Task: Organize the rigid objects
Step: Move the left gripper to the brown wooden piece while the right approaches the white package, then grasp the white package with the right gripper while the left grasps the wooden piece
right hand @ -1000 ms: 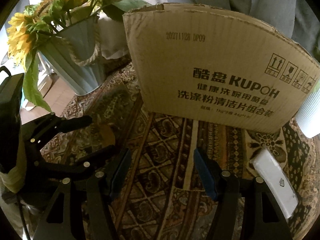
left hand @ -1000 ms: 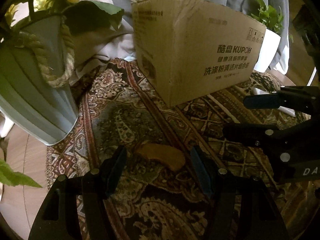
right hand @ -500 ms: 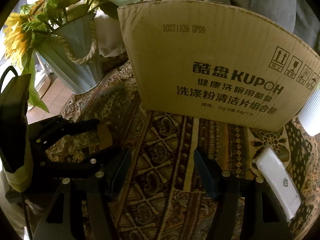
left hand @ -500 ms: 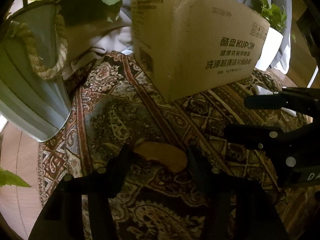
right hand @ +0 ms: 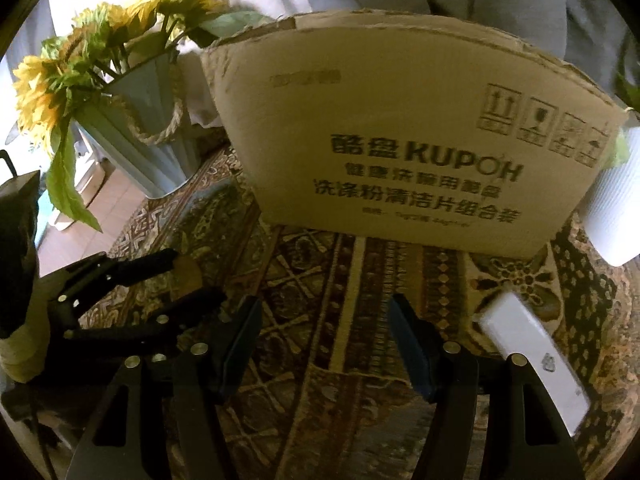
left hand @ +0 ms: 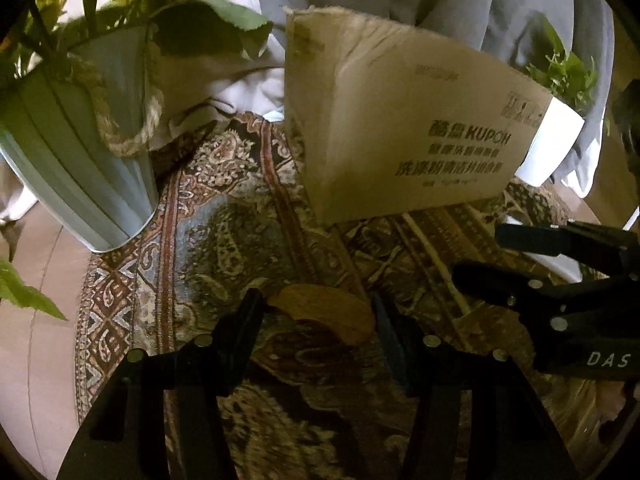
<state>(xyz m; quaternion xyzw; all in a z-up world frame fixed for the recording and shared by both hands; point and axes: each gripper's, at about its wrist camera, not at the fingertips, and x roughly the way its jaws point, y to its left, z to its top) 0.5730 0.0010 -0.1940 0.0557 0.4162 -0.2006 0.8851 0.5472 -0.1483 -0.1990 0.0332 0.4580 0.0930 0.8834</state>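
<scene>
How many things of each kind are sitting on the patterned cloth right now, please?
Cardboard boxes: 1, the KUPOH box
Flower buckets: 1, holding sunflowers
White pots: 1
White flat rectangular items: 1
Tan curved pieces: 1, between the left gripper's fingers
Total: 5

Both cameras sat low over the patterned cloth point(left hand: 224, 216), each looking forward along its own claw toward the cardboard box point(left hand: 404, 132). The left one faced the box's near corner from close by, with the pale vase point(left hand: 76, 152) at its left and the right claw point(left hand: 476, 258) entering from its right side. The right one squared up closer to the printed face of the box, and the left claw point(right hand: 198, 278) showed at its lower left. Box, vase and cloth appeared in both.
</scene>
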